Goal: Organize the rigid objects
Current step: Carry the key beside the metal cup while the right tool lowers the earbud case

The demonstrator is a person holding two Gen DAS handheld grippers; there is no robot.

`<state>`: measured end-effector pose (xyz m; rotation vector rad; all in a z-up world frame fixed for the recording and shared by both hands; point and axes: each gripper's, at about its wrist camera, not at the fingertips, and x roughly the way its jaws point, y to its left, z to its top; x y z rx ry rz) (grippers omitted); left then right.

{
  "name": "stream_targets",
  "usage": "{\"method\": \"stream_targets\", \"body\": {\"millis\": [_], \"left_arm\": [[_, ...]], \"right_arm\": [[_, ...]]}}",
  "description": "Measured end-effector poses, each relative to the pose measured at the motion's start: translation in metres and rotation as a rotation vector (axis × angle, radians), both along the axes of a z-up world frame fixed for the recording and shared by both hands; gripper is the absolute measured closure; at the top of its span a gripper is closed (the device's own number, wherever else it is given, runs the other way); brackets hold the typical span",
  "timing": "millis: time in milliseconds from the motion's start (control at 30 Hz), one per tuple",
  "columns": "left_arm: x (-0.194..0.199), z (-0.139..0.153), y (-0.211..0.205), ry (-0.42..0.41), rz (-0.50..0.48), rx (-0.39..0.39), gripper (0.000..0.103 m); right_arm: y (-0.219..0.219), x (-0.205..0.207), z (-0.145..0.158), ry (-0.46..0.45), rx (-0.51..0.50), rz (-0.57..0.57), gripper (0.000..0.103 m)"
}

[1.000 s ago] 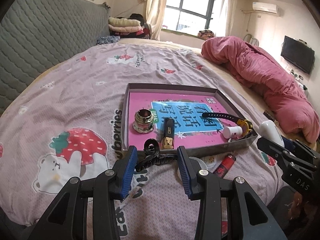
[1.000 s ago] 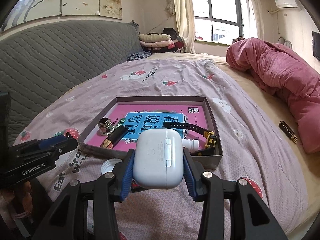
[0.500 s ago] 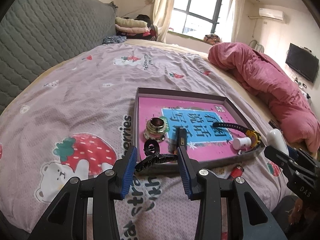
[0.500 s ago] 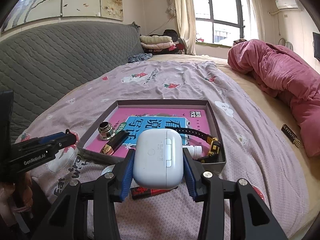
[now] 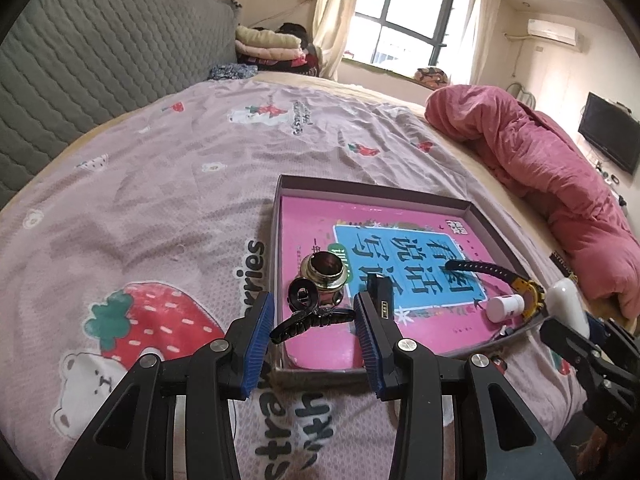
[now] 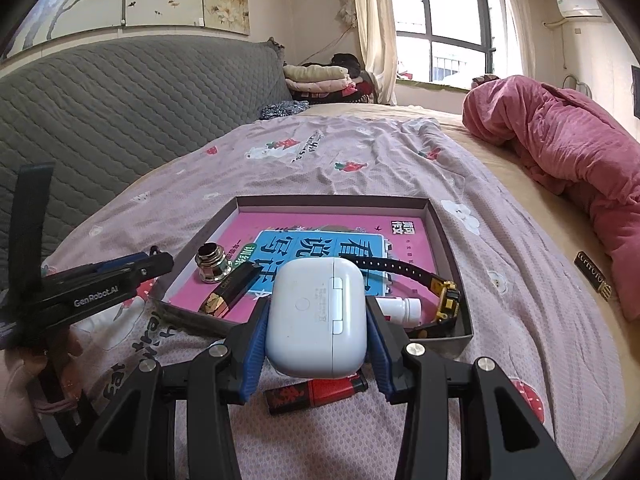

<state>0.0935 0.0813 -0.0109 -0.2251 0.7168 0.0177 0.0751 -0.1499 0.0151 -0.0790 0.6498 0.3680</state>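
Note:
A shallow grey box (image 5: 376, 188) (image 6: 448, 236) with a pink book inside lies on the bed. In it are a metal ring fitting (image 5: 325, 273) (image 6: 211, 268), a black and gold bar (image 5: 380, 289) (image 6: 228, 294), a black and yellow watch (image 5: 496, 276) (image 6: 424, 284) and a small white bottle (image 5: 505, 307) (image 6: 400, 307). My left gripper (image 5: 314, 320) is shut on a black hair claw clip (image 5: 310, 314), held over the box's near left corner. My right gripper (image 6: 316, 320) is shut on a white earbuds case (image 6: 316, 316) (image 5: 566, 304) above the box's near edge.
A red lighter (image 6: 316, 394) lies on the strawberry-print sheet (image 5: 160, 184) just before the box. A small black tag (image 6: 592, 276) lies on the sheet to the right. A pink duvet (image 5: 540, 168) is heaped at the right, and a grey padded headboard (image 6: 120, 100) rises at the left.
Both grippers have moved forward and a little up toward the box, each keeping its object. The clip now hangs over the box's near left corner, and the red lighter shows under the case.

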Motion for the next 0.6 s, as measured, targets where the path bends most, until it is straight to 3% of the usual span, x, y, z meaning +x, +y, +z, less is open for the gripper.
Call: {"method": "stream_targets", "body": {"millis": [600], "left_arm": [[0.033, -0.025, -0.007, 0.067, -0.059, 0.0, 0.061]], "right_arm": [[0.016, 0.038, 0.005, 0.012, 0.019, -0.009, 0.058]]}}
